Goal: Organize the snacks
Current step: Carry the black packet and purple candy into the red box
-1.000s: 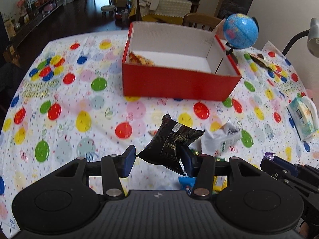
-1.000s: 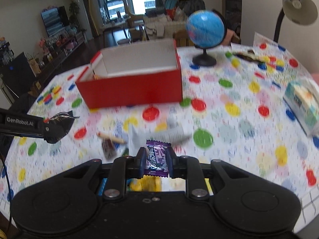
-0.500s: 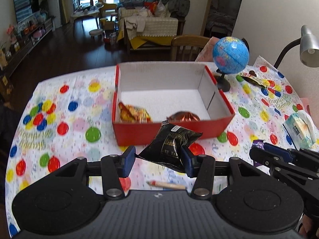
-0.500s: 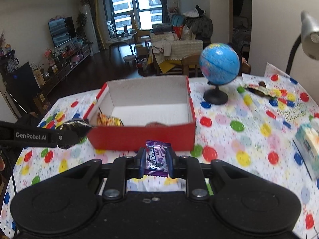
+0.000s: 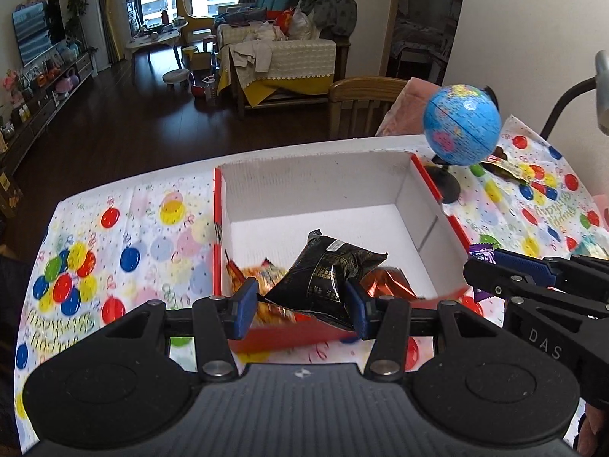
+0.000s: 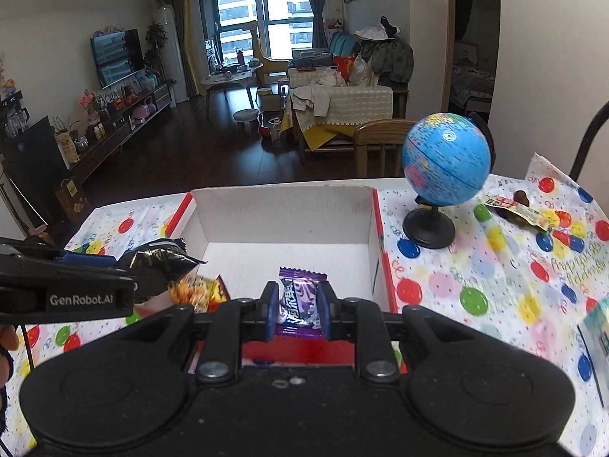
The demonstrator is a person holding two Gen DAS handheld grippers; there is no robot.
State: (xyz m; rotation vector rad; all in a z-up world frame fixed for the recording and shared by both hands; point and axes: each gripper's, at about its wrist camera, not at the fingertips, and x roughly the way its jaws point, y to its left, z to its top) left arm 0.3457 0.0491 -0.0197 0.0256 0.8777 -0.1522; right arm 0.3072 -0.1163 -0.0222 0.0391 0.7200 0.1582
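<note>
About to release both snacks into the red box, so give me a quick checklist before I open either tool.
1. Left tool gripping the black packet: ok.
2. Right tool gripping the purple candy: ok.
3. Both snacks over the red box opening: looks ok, though true height above it cannot be told.
4. Free floor space inside the box: ok; only an orange packet and a copper foil packet lie near the front wall.
5. Tools apart from each other: ok, a gap shows between them.
6. Globe outside the drop zone: ok, beside the box.
</note>
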